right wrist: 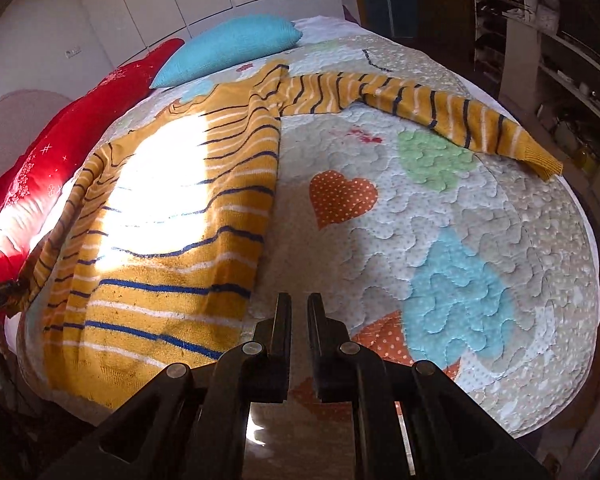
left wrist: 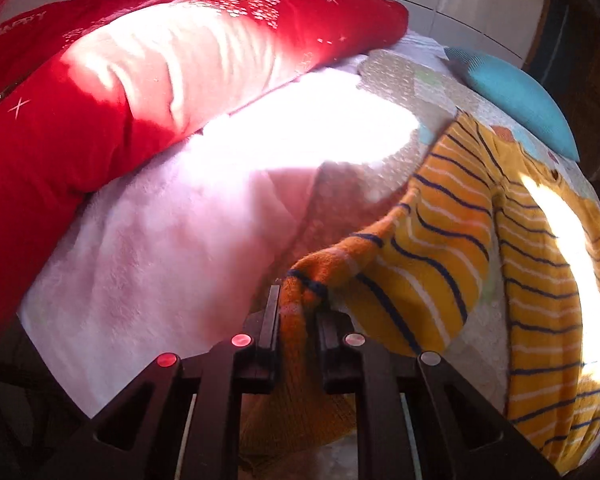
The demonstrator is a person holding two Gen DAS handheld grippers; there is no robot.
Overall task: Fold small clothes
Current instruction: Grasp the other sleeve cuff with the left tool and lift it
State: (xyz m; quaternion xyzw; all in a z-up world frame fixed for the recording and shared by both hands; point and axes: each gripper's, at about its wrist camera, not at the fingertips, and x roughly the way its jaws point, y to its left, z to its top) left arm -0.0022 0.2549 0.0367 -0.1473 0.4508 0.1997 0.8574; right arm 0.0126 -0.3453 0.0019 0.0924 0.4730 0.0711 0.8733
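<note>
Mustard-yellow knit sweater [left wrist: 540,264] with navy and white stripes fills the right half of the left wrist view, lying on a quilted bed cover [left wrist: 396,80]. Left tool [left wrist: 299,304] at bottom centre, fingers closed onto the orange ribbed cuff of one sleeve; the sleeve [left wrist: 420,248] runs from the grip up and right to the sweater body, raised off the bed. White fluffy blanket [left wrist: 148,248] centre left, overexposed sun patch above it. Big red pillow [left wrist: 100,92] across the upper left, resting on the blanket's far edge. Teal cushion [left wrist: 516,92] upper right, beyond the sweater. Right wrist view: sweater body [right wrist: 172,216] lies flat in the left half, hem toward the lower left, sun patch on the chest. Other sleeve [right wrist: 420,108] is stretched out flat toward the upper right, cuff at the right edge of the bed. Right tool [right wrist: 299,308] at bottom centre, fingers nearly together with a narrow gap, gripping nothing, over bare quilt just right of the hem. Quilt shows an orange dotted heart [right wrist: 342,198], plus green and light-blue patches. Red pillow and teal cushion upper left. Shelving [right wrist: 540,40] upper right, cluttered, contents unclear.
</note>
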